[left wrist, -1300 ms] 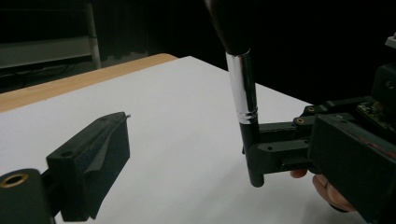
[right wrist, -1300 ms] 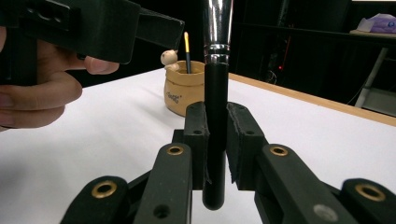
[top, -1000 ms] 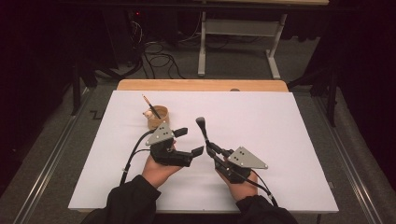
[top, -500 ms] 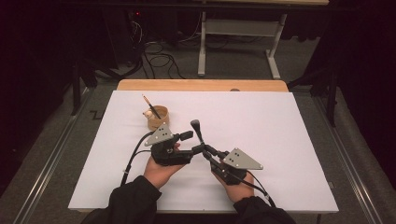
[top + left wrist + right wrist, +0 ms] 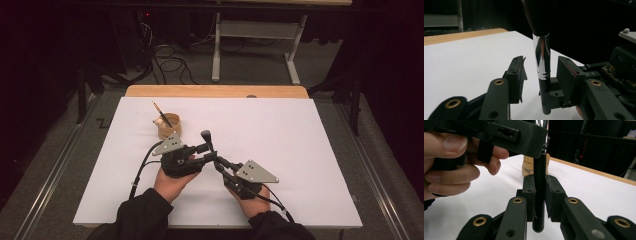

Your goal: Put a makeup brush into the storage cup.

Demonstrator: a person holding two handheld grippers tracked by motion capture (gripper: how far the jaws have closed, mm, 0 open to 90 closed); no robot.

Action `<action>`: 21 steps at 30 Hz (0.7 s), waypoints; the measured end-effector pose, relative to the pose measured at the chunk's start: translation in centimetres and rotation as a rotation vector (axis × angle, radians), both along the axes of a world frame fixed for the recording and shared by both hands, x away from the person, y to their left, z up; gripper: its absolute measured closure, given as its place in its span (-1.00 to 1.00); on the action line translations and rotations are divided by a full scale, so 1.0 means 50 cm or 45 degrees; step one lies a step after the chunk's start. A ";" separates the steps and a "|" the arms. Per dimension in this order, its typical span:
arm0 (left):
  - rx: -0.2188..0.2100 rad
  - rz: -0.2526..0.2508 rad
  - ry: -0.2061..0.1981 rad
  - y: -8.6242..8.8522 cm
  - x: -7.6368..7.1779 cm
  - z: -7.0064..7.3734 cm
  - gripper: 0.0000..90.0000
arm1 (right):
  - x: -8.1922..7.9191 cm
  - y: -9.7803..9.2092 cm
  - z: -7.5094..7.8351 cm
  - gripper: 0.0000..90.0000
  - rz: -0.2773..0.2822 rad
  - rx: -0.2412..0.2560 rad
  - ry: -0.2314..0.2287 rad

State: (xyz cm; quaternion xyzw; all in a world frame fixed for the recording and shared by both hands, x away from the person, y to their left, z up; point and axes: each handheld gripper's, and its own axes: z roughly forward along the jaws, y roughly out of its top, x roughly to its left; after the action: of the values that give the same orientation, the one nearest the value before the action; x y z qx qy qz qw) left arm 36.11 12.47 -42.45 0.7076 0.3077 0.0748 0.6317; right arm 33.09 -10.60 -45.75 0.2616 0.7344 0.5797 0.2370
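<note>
On white table (image 5: 310, 150), right hand-held gripper (image 5: 218, 162) clamps one brush (image 5: 206, 136), left hand-held gripper (image 5: 209, 151) agape.

A dim lab or recording studio: a white-topped wooden counter (image 5: 280, 125) stands on grey carpet (image 5: 260, 75). At 12 o'clock sit a white metal desk frame (image 5: 255, 55) and black cables (image 5: 170, 62), with dark surroundings beyond.

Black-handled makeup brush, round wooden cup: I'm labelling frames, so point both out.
Black-handled makeup brush (image 5: 542, 57): left gripper view, on its silver ferrule.
Round wooden cup (image 5: 170, 131): high view, on its front wall.
</note>
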 end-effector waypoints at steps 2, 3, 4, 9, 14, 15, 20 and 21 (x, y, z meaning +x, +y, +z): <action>-0.009 -0.006 0.010 0.000 0.001 -0.002 0.36 | 0.000 0.001 0.000 0.79 0.004 -0.002 0.001; -0.012 -0.008 0.015 -0.001 0.001 -0.003 0.38 | 0.000 0.001 -0.001 0.79 0.005 -0.004 0.001; -0.017 -0.006 0.018 -0.001 0.001 -0.004 0.40 | -0.001 0.001 -0.001 0.79 0.007 -0.006 0.003; -0.034 -0.004 0.021 -0.001 0.001 -0.005 0.47 | -0.001 0.002 -0.002 0.79 0.008 -0.012 -0.002; -0.041 0.002 0.015 0.000 -0.001 -0.004 0.54 | -0.001 0.003 -0.002 0.79 0.010 -0.013 -0.003; -0.040 0.003 0.014 0.000 -0.001 -0.004 0.56 | -0.001 0.003 -0.002 0.79 0.011 -0.016 -0.005; -0.042 0.002 0.015 -0.001 -0.001 -0.005 0.61 | -0.001 0.003 -0.002 0.79 0.011 -0.018 -0.006; -0.041 0.001 0.015 -0.001 -0.001 -0.005 0.61 | -0.001 0.003 -0.002 0.79 0.012 -0.019 -0.005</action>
State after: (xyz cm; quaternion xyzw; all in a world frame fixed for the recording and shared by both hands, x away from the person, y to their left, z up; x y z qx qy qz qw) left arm 36.06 12.42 -42.72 0.6976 0.3129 0.0659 0.6411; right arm 33.03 -10.44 -45.86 0.2553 0.7394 0.5759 0.2376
